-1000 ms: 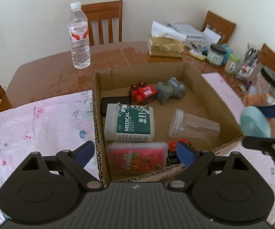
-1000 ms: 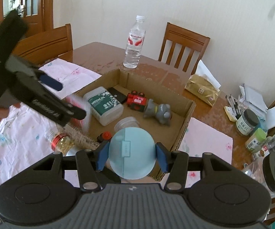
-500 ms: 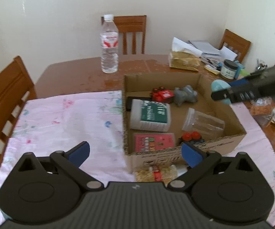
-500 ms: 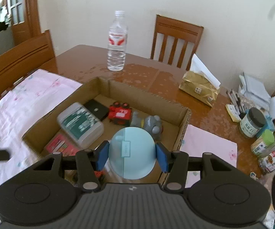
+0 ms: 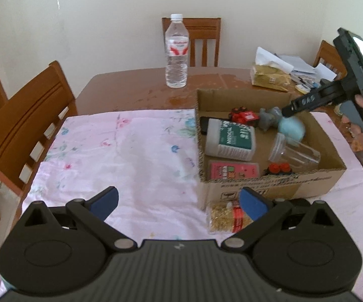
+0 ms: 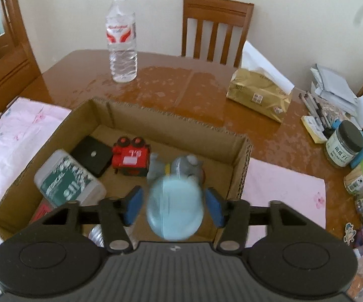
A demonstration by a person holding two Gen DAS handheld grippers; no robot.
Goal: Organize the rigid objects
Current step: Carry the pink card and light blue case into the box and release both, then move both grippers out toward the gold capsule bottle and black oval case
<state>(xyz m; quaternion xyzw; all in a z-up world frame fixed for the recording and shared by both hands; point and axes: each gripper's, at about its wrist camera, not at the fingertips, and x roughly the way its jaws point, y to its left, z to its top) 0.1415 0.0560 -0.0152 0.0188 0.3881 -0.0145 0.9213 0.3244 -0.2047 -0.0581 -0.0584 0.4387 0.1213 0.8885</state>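
A cardboard box (image 5: 277, 188) (image 6: 176, 128) on the table holds a white medical bottle (image 5: 229, 139), a red toy (image 5: 244, 115), a grey figure (image 5: 268, 118), a clear cup (image 5: 294, 151) and a pink pack (image 5: 234, 170). My right gripper (image 6: 173, 203) is over the box. Its jaws stand apart from a round light-blue case (image 6: 175, 207) (image 5: 292, 128), which looks blurred between them. My left gripper (image 5: 178, 201) is open and empty over the pink cloth, in front of the box. A gold-filled bottle with a red band (image 5: 228, 217) lies by its right finger.
A water bottle (image 5: 176, 52) stands behind the box. A gold tissue pack (image 6: 259, 95), jars (image 6: 346, 146), pens and papers crowd the right side. Wooden chairs (image 5: 28, 123) ring the table. The pink cloth (image 5: 121, 151) covers the near left.
My right gripper moved forward over the box and its jaws opened off the light-blue case. My left gripper pulled back and left, away from the box.
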